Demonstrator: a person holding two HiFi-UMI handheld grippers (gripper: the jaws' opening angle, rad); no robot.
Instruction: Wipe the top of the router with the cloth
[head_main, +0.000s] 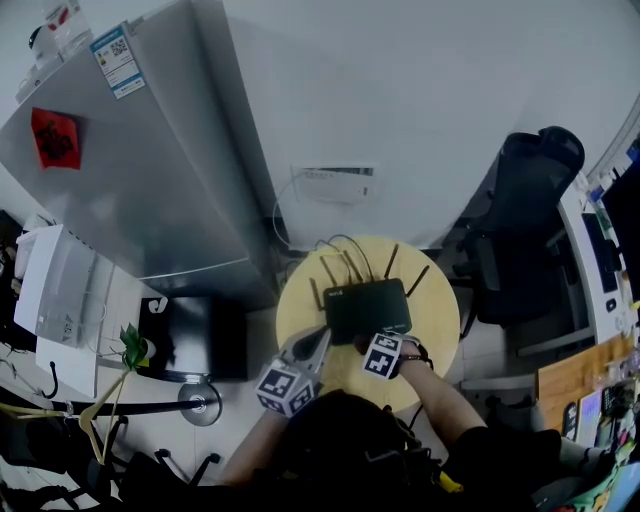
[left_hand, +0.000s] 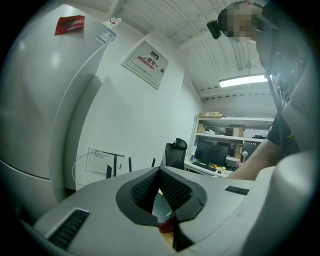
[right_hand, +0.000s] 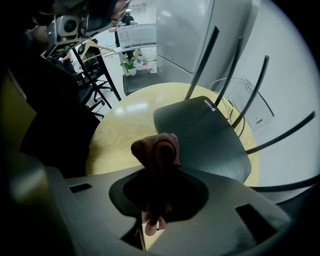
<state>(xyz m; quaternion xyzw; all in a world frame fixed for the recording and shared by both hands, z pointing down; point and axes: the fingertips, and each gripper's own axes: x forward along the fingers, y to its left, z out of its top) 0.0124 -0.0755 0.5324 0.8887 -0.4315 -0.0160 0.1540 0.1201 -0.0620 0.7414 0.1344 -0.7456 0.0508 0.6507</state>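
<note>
A black router (head_main: 368, 308) with several upright antennas lies on a round yellow table (head_main: 295, 310). My right gripper (head_main: 373, 340) is at the router's near edge, shut on a bunched brown cloth (right_hand: 156, 150) that sticks out past the jaws. In the right gripper view (right_hand: 158, 175) the cloth hangs just short of the router (right_hand: 200, 132), above the table (right_hand: 125, 120). My left gripper (head_main: 322, 337) meets the router's near left corner. In its own view (left_hand: 160, 171) the jaws are drawn together, with a dark sliver of the router between them.
A tall silver fridge (head_main: 150, 150) stands left of the table, with a black box (head_main: 195, 335) on the floor beside it. A black office chair (head_main: 520, 220) and a desk (head_main: 600, 260) stand on the right. A white wall panel (head_main: 335, 185) with cables sits behind the table.
</note>
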